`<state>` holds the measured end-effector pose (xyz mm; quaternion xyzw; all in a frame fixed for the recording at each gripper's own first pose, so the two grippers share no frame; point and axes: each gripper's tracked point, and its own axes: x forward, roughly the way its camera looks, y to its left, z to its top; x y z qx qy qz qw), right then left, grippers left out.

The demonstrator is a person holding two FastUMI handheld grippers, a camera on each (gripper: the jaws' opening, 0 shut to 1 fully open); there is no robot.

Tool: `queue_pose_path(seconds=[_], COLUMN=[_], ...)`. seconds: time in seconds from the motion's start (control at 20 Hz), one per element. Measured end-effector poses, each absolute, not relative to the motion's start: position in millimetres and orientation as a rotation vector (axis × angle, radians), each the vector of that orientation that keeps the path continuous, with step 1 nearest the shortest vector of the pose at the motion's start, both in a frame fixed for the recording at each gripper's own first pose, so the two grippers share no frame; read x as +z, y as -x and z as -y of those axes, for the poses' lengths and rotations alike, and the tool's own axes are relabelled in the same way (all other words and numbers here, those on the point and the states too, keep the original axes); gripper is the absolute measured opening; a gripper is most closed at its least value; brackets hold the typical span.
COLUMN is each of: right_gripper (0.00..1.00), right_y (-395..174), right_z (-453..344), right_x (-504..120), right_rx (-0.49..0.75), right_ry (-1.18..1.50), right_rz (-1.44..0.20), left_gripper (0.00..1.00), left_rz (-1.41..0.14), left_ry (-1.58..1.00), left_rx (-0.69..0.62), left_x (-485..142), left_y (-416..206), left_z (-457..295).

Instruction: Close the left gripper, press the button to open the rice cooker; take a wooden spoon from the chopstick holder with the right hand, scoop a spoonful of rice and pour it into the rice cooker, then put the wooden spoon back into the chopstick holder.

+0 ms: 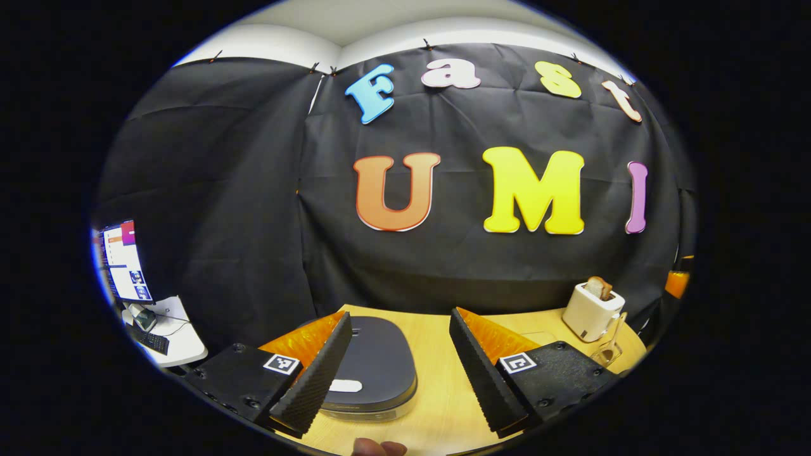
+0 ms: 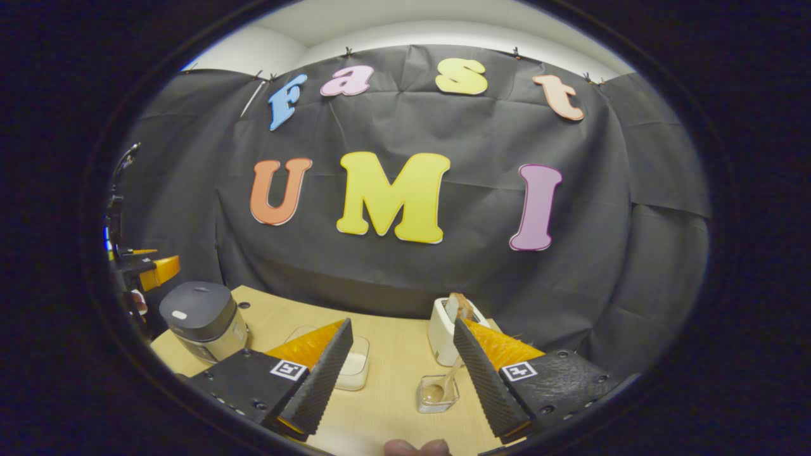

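The dark grey rice cooker (image 1: 374, 364) sits lid down on the wooden table just ahead of my left gripper (image 1: 400, 332), which is open above it. Its pale button (image 1: 345, 385) shows beside the left finger (image 1: 317, 373). In the right gripper view the cooker (image 2: 203, 320) stands at the far left, with the left gripper (image 2: 152, 269) beyond it. My right gripper (image 2: 402, 332) is open and holds nothing. A wooden spoon (image 2: 438, 387) rests in the clear holder (image 2: 436, 400) between its fingers. A clear box of white rice (image 2: 355, 368) lies left of the holder.
A white toaster (image 2: 443, 329) with a slice of bread stands behind the holder, and it appears at the right in the left gripper view as the toaster (image 1: 592, 310). A side desk with a monitor (image 1: 123, 259) and keyboard lies far left. Black cloth walls close the booth.
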<state>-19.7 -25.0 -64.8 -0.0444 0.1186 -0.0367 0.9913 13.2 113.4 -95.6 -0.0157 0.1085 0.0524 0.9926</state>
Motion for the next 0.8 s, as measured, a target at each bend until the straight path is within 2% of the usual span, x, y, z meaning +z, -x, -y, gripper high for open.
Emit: queue_pose_path(seconds=[0.25, 0.5, 0.65, 0.8], right_gripper=[0.98, 0.95, 0.97, 0.95], right_y=[26.1, 36.1, 43.7, 49.0], right_z=[21.8, 11.1, 3.0, -6.4], right_x=[-40.7, -27.7, -25.9, -30.4], right_rx=[-0.065, -0.051, -0.042, -0.026], right_ry=[0.036, 0.000, -0.015, -0.032], right_rz=[-0.169, -0.131, -0.112, -0.116], left_gripper=[0.98, 0.98, 0.98, 0.98], left_rz=[-0.104, -0.115, -0.119, -0.115], left_ry=[0.016, 0.049, 0.048, 0.047], left_rx=[0.040, -0.038, -0.053, -0.056], left_x=[-41.2, -36.9, -40.1, -42.2], left_y=[6.8, 29.9, 39.7, 51.4], left_z=[-65.3, -26.5, -15.7, -9.1])
